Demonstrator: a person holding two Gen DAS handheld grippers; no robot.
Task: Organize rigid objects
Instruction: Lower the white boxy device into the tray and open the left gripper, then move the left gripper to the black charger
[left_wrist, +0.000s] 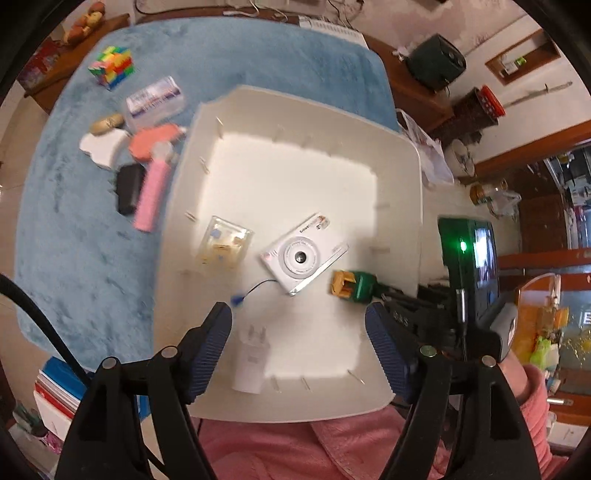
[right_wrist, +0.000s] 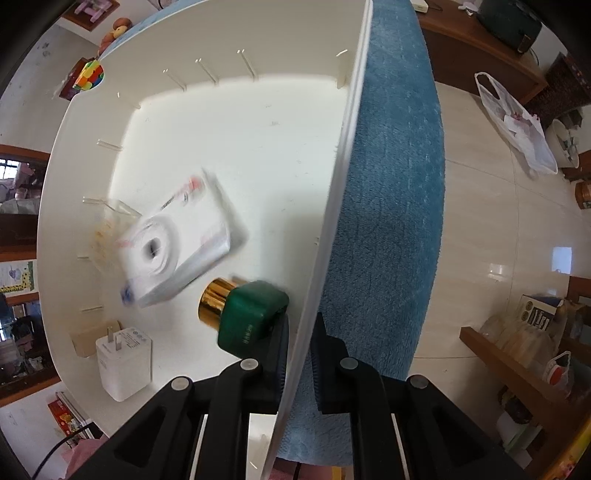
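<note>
over the fluffy blue blanket (left_wrist: 74, 236) sat the shallow cream plastic bin (left_wrist: 402, 177), and i had both claws at it. my left gripper (left_wrist: 298, 332) hung above the near end of the bin with its blue-padded fingers (left_wrist: 214, 339) spread wide and nothing between them; the white wall charger with two metal prongs (left_wrist: 251, 363) lay on the bin floor just below that gap, untouched. my right gripper (right_wrist: 298, 354) pointed down at the bin's side wall (right_wrist: 332, 221), its fingers pressed together on that thin wall, one pad inside the bin and one outside against the blanket.

inside the bin lay a white compact camera (left_wrist: 304, 254), blurred in the right wrist view, with its dark wrist cord ending in a small blue tag (left_wrist: 238, 298). beside it on one side was a small clear plastic box with pale bits in it (left_wrist: 225, 245); on the other, close to the pinched wall, a dark green block with a gold end (right_wrist: 247, 317).

outside the bin, on the blanket, i could see a multicoloured puzzle cube (left_wrist: 112, 67), a clear rectangular case with a printed label (left_wrist: 155, 101), a pink stick-shaped item (left_wrist: 153, 195), a black oblong item (left_wrist: 127, 188), a salmon-coloured piece (left_wrist: 153, 142) and a white flat piece (left_wrist: 103, 149), all clustered near the bin's far corner. a pink sleeve (left_wrist: 532, 391) showed at the lower edge.
</note>
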